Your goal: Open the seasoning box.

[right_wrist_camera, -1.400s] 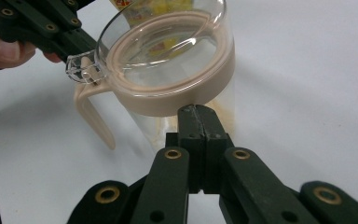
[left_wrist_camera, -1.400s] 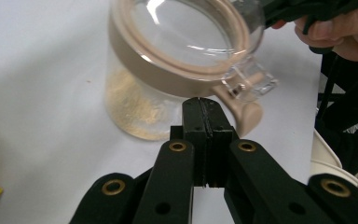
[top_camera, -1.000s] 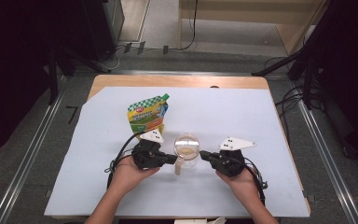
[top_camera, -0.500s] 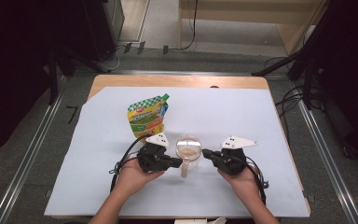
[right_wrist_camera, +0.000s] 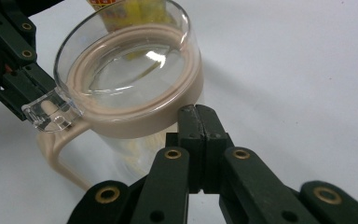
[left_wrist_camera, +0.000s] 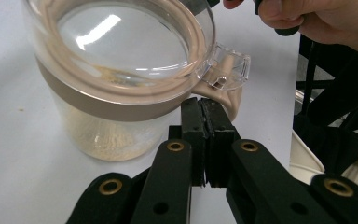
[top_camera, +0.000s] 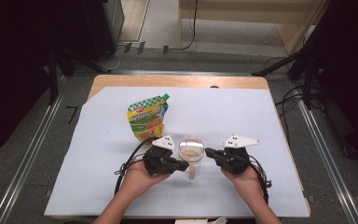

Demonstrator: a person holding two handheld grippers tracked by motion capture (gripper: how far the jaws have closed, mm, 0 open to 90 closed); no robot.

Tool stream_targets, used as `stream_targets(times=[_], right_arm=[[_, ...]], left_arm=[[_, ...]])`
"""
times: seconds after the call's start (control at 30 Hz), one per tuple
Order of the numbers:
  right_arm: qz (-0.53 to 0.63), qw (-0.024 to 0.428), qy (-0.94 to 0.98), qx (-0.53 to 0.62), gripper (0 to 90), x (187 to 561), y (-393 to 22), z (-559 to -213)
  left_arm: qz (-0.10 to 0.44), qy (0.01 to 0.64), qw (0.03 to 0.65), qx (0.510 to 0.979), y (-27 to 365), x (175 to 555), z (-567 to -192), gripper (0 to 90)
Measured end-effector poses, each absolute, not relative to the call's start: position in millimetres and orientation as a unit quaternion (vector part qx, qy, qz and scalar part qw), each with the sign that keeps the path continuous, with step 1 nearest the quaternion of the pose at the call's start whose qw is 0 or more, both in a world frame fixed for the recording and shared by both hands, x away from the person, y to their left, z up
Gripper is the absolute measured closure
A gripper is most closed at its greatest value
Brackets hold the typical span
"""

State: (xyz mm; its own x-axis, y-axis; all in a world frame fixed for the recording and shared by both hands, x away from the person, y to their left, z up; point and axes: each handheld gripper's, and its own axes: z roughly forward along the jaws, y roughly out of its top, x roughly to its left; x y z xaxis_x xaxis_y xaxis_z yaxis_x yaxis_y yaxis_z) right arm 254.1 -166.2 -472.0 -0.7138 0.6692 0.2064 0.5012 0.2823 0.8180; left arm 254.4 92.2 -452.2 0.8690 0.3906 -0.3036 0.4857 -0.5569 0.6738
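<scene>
A clear glass jar (top_camera: 190,151) with a beige collar and handle stands upright on the white sheet over the tabletop (top_camera: 242,116), towards its near edge. The left gripper (top_camera: 184,165) and right gripper (top_camera: 208,152) flank it, fingers pressed fully together, holding nothing. The left tips sit by the handle, the right by the collar. A green-and-yellow pouch (top_camera: 147,117) lies just beyond, to the left.

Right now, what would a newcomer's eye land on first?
The clear jar with its beige band and lid, near the front of the white sheet, flanked by the left tongs and right tongs, both shut. Behind it lies a bright yellow-green pouch.
</scene>
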Motion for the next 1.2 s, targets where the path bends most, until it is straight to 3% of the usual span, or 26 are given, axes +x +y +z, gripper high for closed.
stream_targets(times=[0.87,1.2], right_arm=[[0.464,0.083,0.796,0.380,90.0,245.2,-182.5,-468.8],[0.462,0.078,0.797,0.381,90.0,227.5,-186.0,-464.3]], left_arm=[[-0.079,0.216,0.410,0.883,67.3,255.7,-455.1,88.0],[-0.094,0.204,0.408,0.885,77.2,259.6,-446.5,84.3]])
